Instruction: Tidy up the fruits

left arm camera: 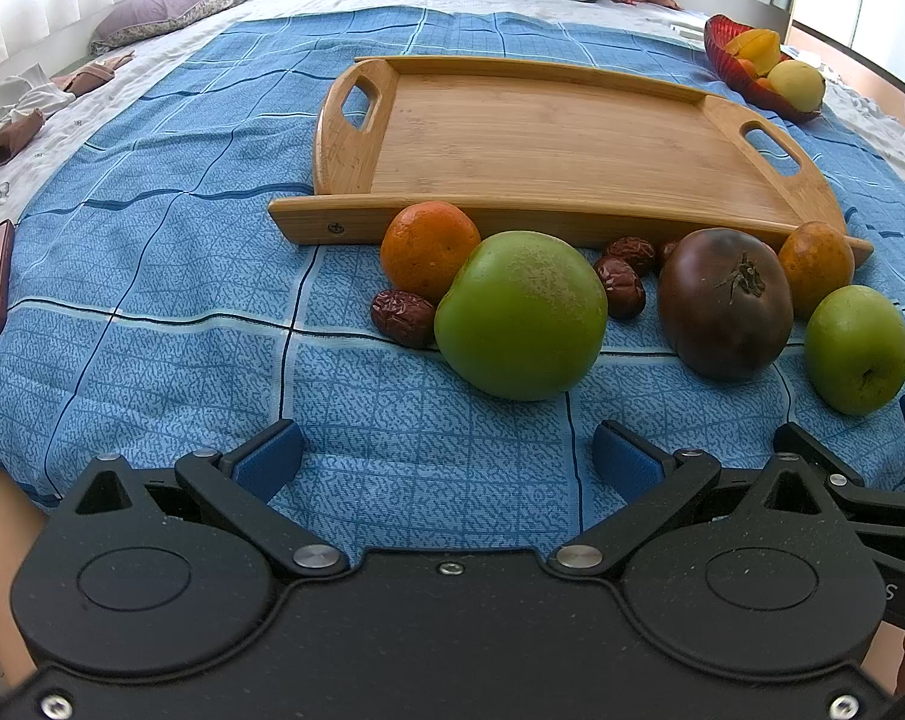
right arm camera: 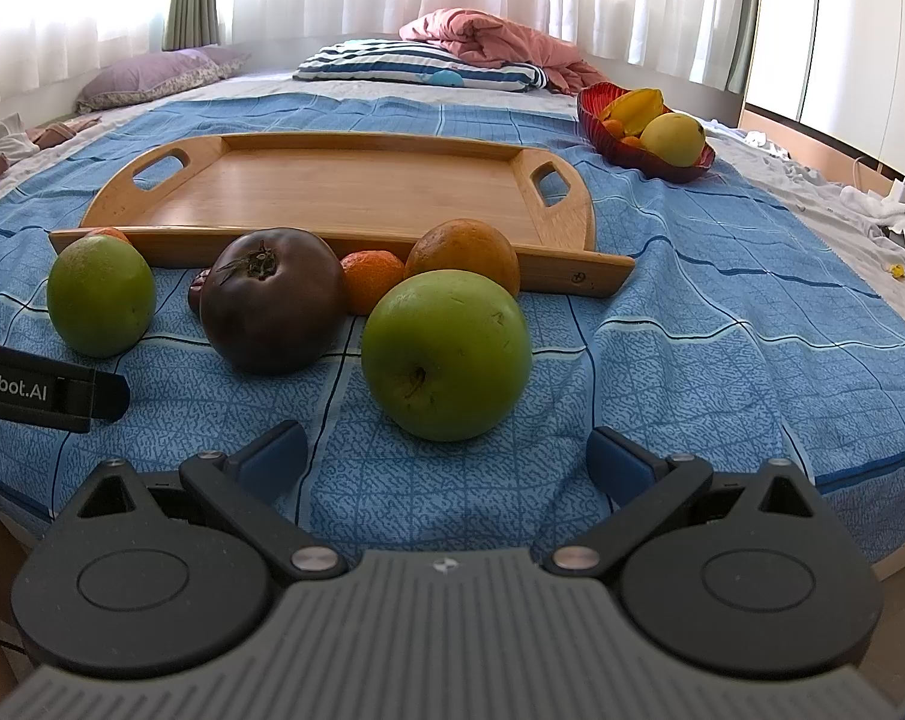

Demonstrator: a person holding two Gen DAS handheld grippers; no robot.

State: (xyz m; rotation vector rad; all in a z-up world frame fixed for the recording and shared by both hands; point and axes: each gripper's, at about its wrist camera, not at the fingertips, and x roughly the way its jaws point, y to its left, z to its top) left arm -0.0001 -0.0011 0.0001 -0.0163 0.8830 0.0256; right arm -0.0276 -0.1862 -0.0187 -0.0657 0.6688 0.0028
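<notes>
We see a blue grid-patterned bedspread [left arm camera: 152,276], honey-brown bamboo tray [left arm camera: 542,138], two green apples [left arm camera: 521,315], dark purple-brown tomato [left arm camera: 725,303], orange mandarins [left arm camera: 428,249], red glass bowl [right arm camera: 632,153], navy-white striped pillow [right arm camera: 392,66].

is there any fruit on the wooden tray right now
No, the wooden tray is bare; the green apple and dark tomato lie on the blue bedspread.

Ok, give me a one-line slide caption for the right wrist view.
Open right gripper faces a green apple and dark tomato before an empty wooden tray on a blue bedspread.
</notes>
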